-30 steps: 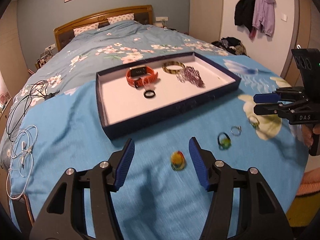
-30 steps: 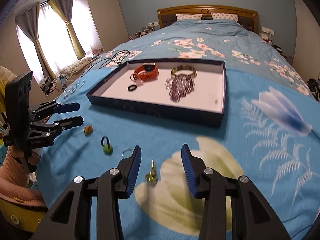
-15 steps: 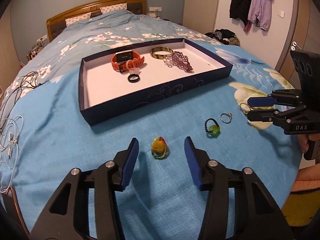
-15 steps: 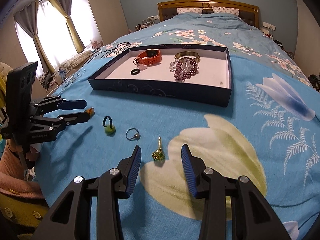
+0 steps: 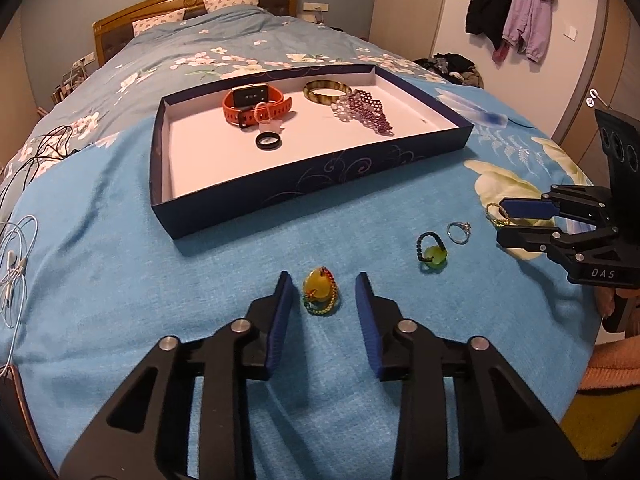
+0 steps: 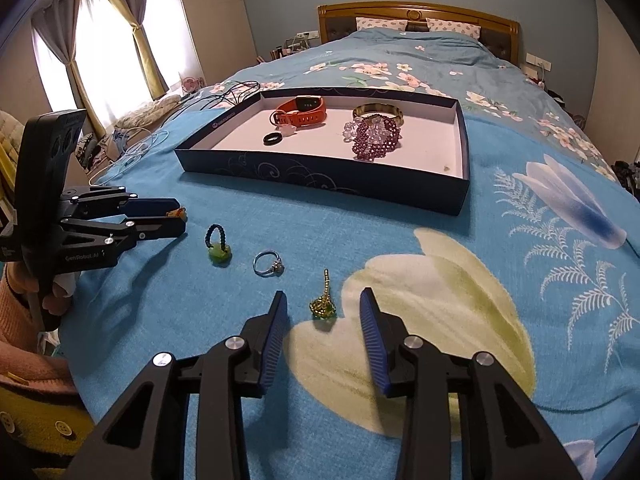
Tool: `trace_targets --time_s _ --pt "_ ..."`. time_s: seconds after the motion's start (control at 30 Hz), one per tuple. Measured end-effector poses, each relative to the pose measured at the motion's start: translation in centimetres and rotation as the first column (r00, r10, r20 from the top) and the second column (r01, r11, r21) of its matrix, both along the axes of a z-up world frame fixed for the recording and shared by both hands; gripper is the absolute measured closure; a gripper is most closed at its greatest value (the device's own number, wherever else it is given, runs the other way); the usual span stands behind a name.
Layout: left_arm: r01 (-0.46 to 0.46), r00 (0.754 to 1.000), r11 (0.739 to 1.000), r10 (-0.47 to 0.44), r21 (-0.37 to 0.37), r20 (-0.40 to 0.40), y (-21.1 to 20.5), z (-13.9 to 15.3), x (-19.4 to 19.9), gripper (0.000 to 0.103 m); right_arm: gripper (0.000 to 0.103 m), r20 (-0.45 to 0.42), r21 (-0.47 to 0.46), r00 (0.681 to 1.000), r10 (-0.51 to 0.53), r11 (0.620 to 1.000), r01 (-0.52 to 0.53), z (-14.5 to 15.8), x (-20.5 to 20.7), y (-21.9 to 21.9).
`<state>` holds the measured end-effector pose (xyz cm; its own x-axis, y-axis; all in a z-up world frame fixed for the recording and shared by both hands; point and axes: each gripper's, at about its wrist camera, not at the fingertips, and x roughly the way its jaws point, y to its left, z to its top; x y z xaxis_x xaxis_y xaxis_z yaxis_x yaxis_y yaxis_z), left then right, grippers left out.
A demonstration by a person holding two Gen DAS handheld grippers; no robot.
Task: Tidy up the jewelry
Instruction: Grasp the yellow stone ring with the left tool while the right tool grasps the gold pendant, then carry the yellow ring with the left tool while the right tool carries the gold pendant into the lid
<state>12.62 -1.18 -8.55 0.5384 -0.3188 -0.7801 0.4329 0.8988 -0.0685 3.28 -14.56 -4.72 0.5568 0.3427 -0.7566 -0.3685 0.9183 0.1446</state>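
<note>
A yellow bead ring (image 5: 320, 292) lies on the blue blanket between the pads of my left gripper (image 5: 324, 284). Its jaws are closing and stand clear of the ring on both sides. A gold charm with a green stone (image 6: 322, 306) lies between the pads of my right gripper (image 6: 323, 300), whose jaws are also closing without touching it. Between the two grippers lie a green-stone ring (image 5: 431, 250) and a silver ring (image 5: 458, 232). Beyond them, the navy tray (image 5: 312, 184) holds an orange watch (image 5: 256, 104), a black ring (image 5: 269, 141), a bangle (image 5: 327, 91) and a purple beaded piece (image 5: 366, 114).
White earphone cable (image 5: 16, 256) and black cords (image 5: 44, 148) trail over the bed's left side. The blanket falls away at the near edge, where a person's hands hold both grippers. Coats (image 5: 512, 8) hang on the far wall.
My left gripper's jaws have narrowed around the yellow bead ring, and the camera has dropped closer to it. My right gripper's jaws have narrowed slightly around the gold charm.
</note>
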Motion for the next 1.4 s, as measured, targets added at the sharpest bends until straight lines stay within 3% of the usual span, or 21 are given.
trace_targets --time_s 0.13,0.43,1.4 --pt "-0.014 1.0 1.0 0.014 0.014 0.006 0.0 0.0 0.1 0.086 0.075 0.005 -0.015 1.0 0.003 1.0 -0.003 0.0 -0.1 0.2" --pt "-0.02 1.0 1.0 0.02 0.014 0.017 -0.1 0.1 -0.1 0.087 0.092 0.013 -0.025 1.0 -0.02 0.999 0.021 0.0 0.1 0.0" --pt "-0.03 0.998 0.998 0.033 -0.052 0.058 0.3 1.5 -0.8 0.087 0.093 0.082 0.052 0.996 -0.04 0.998 0.036 1.9 0.6 -0.6"
